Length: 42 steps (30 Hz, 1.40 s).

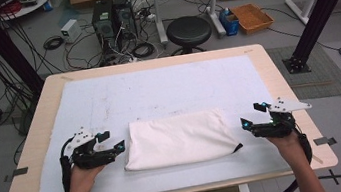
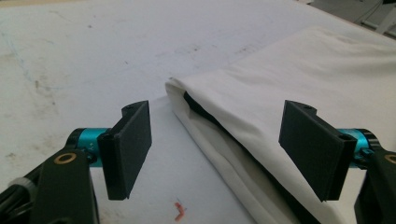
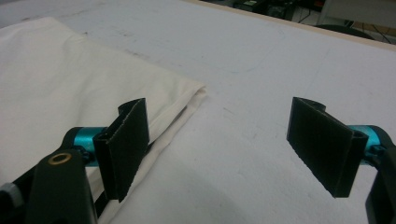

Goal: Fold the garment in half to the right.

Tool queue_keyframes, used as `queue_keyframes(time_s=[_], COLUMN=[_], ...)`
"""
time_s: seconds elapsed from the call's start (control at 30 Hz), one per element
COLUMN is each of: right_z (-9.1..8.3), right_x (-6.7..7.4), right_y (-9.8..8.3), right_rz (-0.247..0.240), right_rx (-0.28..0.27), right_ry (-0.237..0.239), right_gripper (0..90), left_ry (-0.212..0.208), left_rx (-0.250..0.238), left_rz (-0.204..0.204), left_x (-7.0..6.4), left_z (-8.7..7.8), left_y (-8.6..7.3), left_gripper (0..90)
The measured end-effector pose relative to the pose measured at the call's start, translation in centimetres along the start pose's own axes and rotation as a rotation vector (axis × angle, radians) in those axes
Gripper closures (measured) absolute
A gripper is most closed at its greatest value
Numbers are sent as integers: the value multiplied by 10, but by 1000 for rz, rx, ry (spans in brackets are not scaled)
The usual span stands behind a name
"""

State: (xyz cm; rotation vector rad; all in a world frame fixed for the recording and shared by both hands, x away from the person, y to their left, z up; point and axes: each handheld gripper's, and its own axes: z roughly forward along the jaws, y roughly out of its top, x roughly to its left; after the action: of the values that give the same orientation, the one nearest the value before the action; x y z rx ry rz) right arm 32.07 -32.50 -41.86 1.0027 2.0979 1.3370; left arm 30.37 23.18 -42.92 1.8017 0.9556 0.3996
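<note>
My wooden table [image 1: 41, 125] carries a big pale grey mat [image 1: 157, 87] across nearly its whole top. On the mat, toward six o'clock, lies a folded white cloth [image 1: 177, 139], flat, dark trim peeking out.

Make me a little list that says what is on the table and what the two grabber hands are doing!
Table cover: pale grey mat on a light wooden table.
Thing on it: folded white cloth with a black inner edge, lying flat in the near middle.
Left gripper: open, by the cloth's left edge, not gripping.
Right gripper: open, by the cloth's right edge, not gripping.
</note>
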Motion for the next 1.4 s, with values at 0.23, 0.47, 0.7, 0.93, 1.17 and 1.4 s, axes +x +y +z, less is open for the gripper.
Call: queue_keyframes(time_s=[0.23, 0.47, 0.7, 0.93, 1.17, 1.4], right_z=[3, 3, 5, 13, 29, 64], right_x=[4, 8, 11, 27, 44, 66], right_y=[-2, -1, 2, 14, 34, 68], right_rz=[-6, -8, -10, -43, -61, -102], right_rx=[10, 7, 4, -10, -29, -13], right_ry=[20, 33, 36, 77, 149, 223], right_gripper=[208, 208, 208, 208, 208, 208], left_ry=[-23, 34, 86, 105, 50, 41], left_rx=[70, 189, 220, 221, 232, 253], left_rz=[-44, -67, -65, -20, 14, -53], left_x=[-14, -30, -39, -47, -47, -43], left_z=[8, 7, -3, -6, -4, -2], left_y=[-5, -19, -31, -35, -34, -30], left_gripper=[253, 328, 442, 554, 784, 829])
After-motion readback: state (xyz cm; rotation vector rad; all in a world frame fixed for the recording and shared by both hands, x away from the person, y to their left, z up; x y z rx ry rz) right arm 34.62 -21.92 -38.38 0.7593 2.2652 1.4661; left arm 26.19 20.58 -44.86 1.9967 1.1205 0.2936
